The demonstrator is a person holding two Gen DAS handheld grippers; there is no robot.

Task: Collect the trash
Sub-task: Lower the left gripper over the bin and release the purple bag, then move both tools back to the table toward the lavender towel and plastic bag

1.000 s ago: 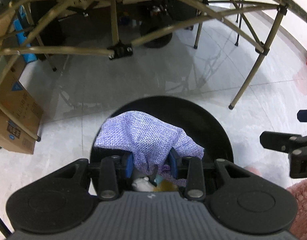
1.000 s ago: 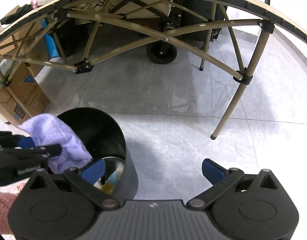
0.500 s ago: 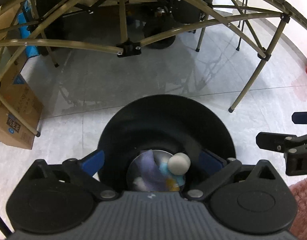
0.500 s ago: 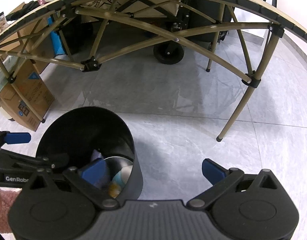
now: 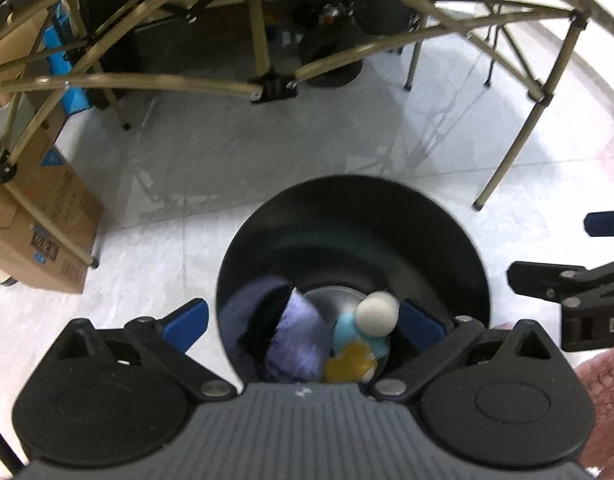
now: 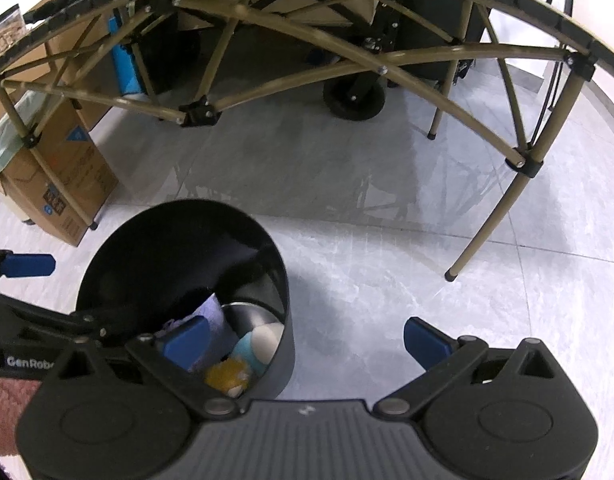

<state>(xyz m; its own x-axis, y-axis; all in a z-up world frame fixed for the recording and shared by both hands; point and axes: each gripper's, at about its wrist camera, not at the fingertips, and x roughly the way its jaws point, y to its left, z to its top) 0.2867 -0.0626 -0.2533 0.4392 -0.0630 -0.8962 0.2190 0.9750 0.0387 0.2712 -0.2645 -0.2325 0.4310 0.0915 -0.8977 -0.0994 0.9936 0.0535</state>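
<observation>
The left gripper point(image 5: 303, 322) hangs over the mouth of a black bin point(image 5: 459, 240), pointing steeply down into it. Its two blue-tipped fingers point(image 5: 185, 322) stand wide apart with nothing between them: one tip sits outside the bin's rim, the other just inside the rim on the opposite side.

Below and between those tips, at the bottom of the bin, lies a purple cloth point(image 5: 297, 340), crumpled against the wall nearer the outside tip. Just beside it, toward the other tip, sit a pale ball point(image 5: 377, 314), a light blue piece point(image 5: 347, 330) and a yellow fuzzy piece point(image 5: 347, 364), all touching or overlapping one another. What the blue and yellow pieces are cannot be told.

The right gripper point(image 6: 305, 338) hovers beside the bin, its fingers point(image 6: 425, 342) also spread wide and empty. One tip reaches over the bin's edge, above the cloth; the other hangs over bare grey floor tile point(image 6: 387, 280). From this view the left gripper's arm crosses the bin's near rim.

Beyond both pairs of fingers stands a folding table frame point(image 6: 483, 220) with tan legs, and off to the side a cardboard box point(image 6: 63, 184) rests on the floor. A pink fuzzy sleeve point(image 5: 603, 384) shows at the edge.
</observation>
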